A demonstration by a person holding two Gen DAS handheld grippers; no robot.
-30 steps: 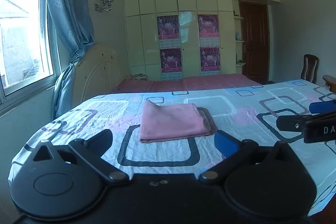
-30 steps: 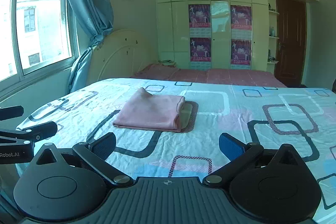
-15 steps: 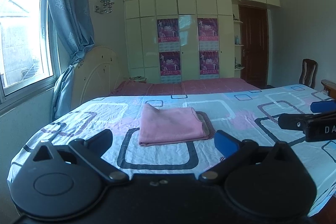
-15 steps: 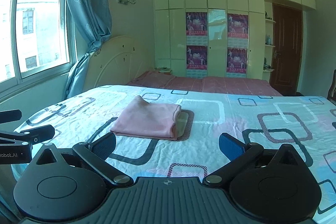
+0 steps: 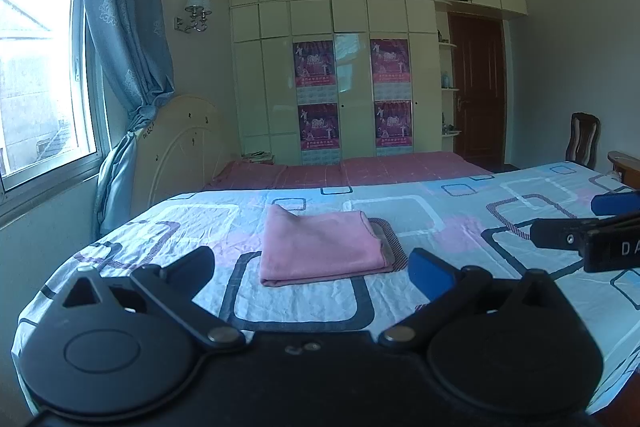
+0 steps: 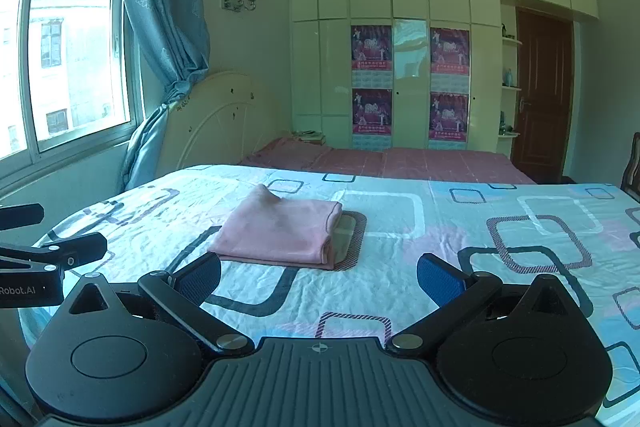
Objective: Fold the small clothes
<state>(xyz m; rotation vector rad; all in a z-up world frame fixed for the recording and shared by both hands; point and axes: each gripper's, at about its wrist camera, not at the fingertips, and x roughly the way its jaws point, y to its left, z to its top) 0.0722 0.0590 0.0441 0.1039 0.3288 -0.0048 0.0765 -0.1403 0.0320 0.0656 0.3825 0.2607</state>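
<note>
A pink garment (image 5: 320,247) lies folded into a flat rectangle on the patterned bed sheet (image 5: 460,227); it also shows in the right wrist view (image 6: 280,231). My left gripper (image 5: 314,273) is open and empty, held back from the garment near the bed's front edge. My right gripper (image 6: 320,277) is open and empty, also short of the garment. The right gripper's fingers (image 5: 580,231) show at the right edge of the left wrist view. The left gripper's fingers (image 6: 52,251) show at the left edge of the right wrist view.
The bed sheet (image 6: 480,227) spreads wide to the right. A cream headboard (image 5: 176,151) and a blue curtain (image 5: 128,47) stand at the left by the window. A wardrobe (image 5: 352,75) and a brown door (image 5: 476,95) are at the back. A wooden chair (image 5: 582,143) is at the right.
Both grippers have tilted up and drawn back a little; the garment sits lower and smaller in both views. The garment itself has not moved.
</note>
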